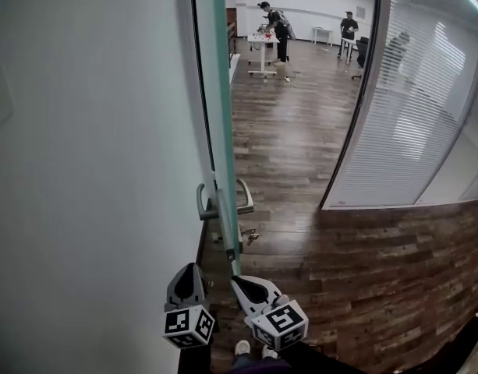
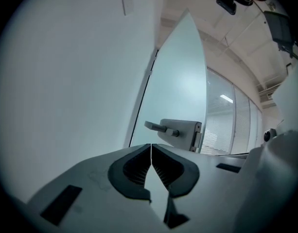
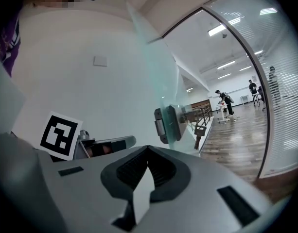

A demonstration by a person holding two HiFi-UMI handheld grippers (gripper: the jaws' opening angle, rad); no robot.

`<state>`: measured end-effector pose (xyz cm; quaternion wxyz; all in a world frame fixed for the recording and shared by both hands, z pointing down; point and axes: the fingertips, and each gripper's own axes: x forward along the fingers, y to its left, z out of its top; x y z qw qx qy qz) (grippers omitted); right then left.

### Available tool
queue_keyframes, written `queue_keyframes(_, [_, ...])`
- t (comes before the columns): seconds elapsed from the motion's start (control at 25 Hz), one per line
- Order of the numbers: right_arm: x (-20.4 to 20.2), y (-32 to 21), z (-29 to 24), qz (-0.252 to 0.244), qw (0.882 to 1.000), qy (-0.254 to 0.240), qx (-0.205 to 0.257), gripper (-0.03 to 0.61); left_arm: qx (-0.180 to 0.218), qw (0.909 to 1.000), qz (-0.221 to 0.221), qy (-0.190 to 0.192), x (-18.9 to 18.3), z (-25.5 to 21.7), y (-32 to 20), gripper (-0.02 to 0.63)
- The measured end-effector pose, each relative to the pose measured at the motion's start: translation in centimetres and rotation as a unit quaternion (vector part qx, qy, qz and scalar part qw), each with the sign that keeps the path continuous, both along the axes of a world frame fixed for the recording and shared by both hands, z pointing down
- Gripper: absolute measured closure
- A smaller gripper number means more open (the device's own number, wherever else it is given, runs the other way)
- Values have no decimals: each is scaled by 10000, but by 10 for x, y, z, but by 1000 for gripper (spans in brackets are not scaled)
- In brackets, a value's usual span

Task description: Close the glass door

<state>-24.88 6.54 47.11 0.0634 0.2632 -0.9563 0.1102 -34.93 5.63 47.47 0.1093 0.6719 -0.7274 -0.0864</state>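
I am looking down along the edge of the glass door (image 1: 217, 92), which is standing open, swung back near the white wall (image 1: 83, 131) on my left. The doorway to the right of it is open onto the wooden floor (image 1: 301, 146) and the curved glass partition (image 1: 410, 115). The task is at its beginning, I think: the door is not yet closed, and nothing is touching it.

I am holding both grippers low, below the lever handle (image 1: 245, 197), and both are apart from the door. The left gripper (image 1: 190, 271) is sitting on the wall side of the door, and its own view is showing the lever and its lock plate (image 2: 183, 130) ahead and a little above. Its jaws are pressed together with nothing between them. The right gripper (image 1: 239, 281) is nearly in line with the edge of the door, and its jaws are also closed and empty.

For the next move I am judging that I must bring one gripper up to the handle. With closed jaws I could only push or hook, so for a real hold the jaws must first open around the lever. Then the door needs pulling away from the wall and across the doorway. The glass edge is thin, so I would avoid knocking it.
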Motion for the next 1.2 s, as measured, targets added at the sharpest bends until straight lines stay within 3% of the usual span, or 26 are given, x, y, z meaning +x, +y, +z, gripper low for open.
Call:
queue_keyframes(0.28, [-18, 7, 5, -152, 9999, 64, 26, 588, 80, 9982, 245, -549, -21, -21, -11, 614])
queue_keyframes(0.52, [-20, -5, 14, 298, 9979, 561, 114, 588, 322, 9987, 80, -387, -36, -40, -16, 614])
queue_keyframes(0.64, [-13, 2, -1, 408, 9968, 525, 449, 588, 305, 9988, -45, -392, -38, -41, -11, 614])
queue_keyframes(0.84, [9, -6, -1, 1012, 9916, 577, 554, 567, 180, 9993, -224, -239, -50, -29, -2, 614])
queue_keyframes(0.92, [14, -19, 1, 1318, 9882, 640, 454, 479, 175, 9993, -238, -227, -51, -26, 0, 614])
queue_keyframes(1.2, [1, -42, 22, 1405, 9849, 1009, 79, 471, 58, 9995, -215, -243, -48, -25, 5, 614])
